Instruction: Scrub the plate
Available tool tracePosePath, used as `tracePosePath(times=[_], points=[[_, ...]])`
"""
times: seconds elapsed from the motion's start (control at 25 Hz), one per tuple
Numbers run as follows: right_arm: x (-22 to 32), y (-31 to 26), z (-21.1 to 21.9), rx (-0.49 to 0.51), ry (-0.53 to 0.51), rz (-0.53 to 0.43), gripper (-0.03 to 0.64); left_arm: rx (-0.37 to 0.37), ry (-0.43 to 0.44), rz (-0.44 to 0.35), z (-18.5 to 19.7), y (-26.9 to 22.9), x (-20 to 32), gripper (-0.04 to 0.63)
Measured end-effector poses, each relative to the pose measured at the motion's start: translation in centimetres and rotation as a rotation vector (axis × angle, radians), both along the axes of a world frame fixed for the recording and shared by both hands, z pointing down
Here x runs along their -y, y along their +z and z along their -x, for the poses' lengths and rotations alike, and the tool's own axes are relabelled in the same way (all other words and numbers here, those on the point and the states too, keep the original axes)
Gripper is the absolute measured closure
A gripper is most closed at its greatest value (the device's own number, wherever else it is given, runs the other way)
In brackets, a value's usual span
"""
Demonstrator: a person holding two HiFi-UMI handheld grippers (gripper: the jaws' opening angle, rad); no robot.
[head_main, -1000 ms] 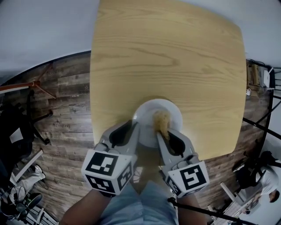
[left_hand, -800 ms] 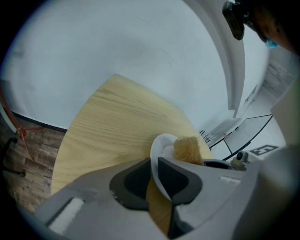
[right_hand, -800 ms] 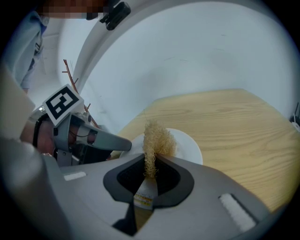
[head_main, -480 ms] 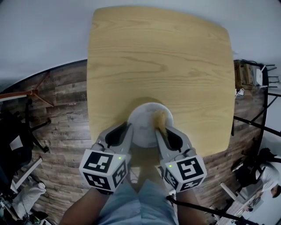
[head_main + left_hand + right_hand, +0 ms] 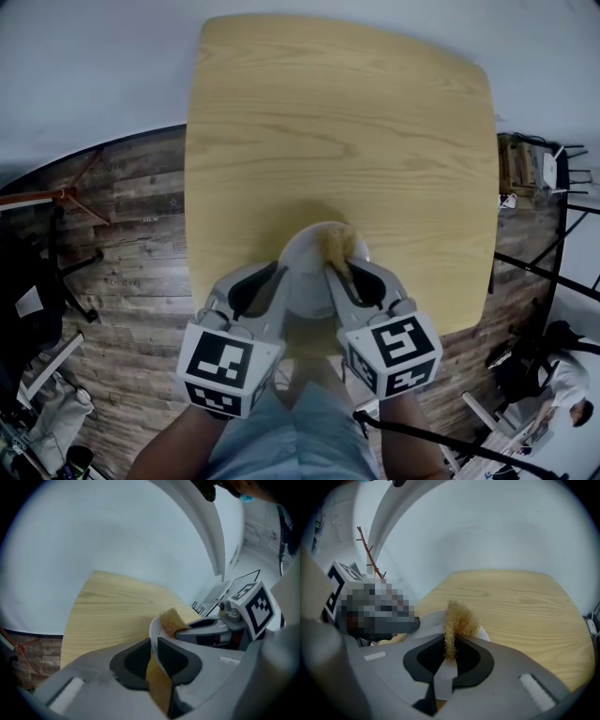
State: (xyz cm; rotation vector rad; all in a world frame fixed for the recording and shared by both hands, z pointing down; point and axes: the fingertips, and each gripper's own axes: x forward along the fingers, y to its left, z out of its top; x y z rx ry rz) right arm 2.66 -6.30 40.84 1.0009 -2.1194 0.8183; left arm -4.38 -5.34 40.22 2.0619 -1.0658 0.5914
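Near table (image 5: pixel 337 112) edge — left claw (image 5: pixel 153 651) clamps plate (image 5: pixel 307 262) rim, right claw (image 5: pixel 449 654) clamps scrubber (image 5: pixel 460 618).

Plate (image 5: pixel 305 264): plain white.
Scrub pad (image 5: pixel 337 246): golden tan, fibrous.
Table (image 5: pixel 337 122): pale oak with wavy grain.
Left gripper (image 5: pixel 281 274) and right gripper (image 5: pixel 339 272): grey bodies, black jaw linings, black-and-white square markers (image 5: pixel 230 366).
Floor (image 5: pixel 141 216), left: dark brown weathered planks.
Trousers (image 5: pixel 281 436), near: light blue.

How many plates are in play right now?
1: the white plate, rim clamped in the left gripper, right gripper's scrub pad on it, at the table's near edge.
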Motion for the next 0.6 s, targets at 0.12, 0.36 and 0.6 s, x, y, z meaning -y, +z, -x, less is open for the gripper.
tracePosePath(times=[0.12,0.36,0.6], points=[[0.0,-0.5,1.6,0.017,-0.043,-0.015,0.575,-0.008,0.007,-0.004,-0.1,-0.1,-0.1,0.526],[-1.1,-1.6,4.1,0.083,-0.112,-0.005,0.575,-0.016,-0.008,-0.007,-0.3,-0.4,0.3,0.526],[-2.2,-1.3,4.6,0.142,-0.098,0.0,0.575,-0.04,-0.052,-0.01,-0.2,-0.4,0.6,0.534]])
